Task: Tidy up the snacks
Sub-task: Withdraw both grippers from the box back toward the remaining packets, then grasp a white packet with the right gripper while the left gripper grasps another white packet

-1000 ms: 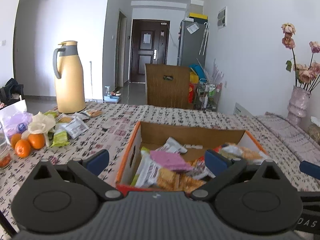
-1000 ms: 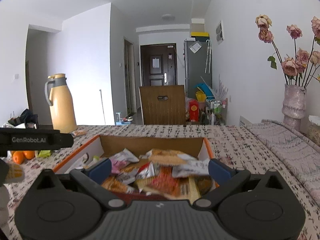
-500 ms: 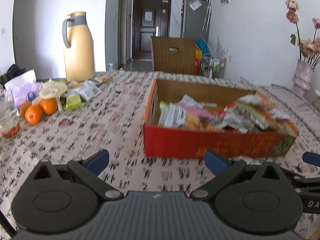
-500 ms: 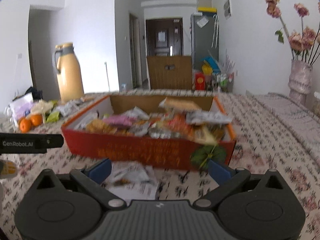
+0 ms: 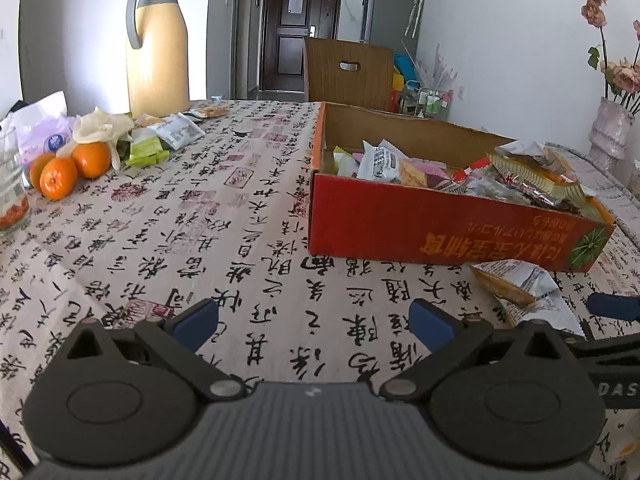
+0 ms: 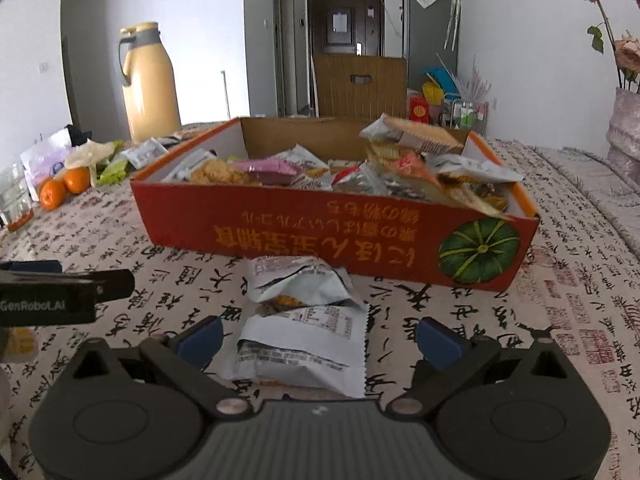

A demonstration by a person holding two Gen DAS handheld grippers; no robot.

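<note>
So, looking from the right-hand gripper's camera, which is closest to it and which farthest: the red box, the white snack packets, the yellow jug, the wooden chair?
1. White snack packets, on the table between the right gripper's open fingers.
2. Red box, just behind them.
3. Yellow jug, far left on the table.
4. Wooden chair, beyond the table's far edge.

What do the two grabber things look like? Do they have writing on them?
Both look alike: a dark grey ribbed body, two round black discs, black link arms and blue pads at the fingertips. See the left gripper and the right gripper. From the right camera, the left one's black side bar reads "GenRobot.AI" in white. No cables or sleeves show.
</note>
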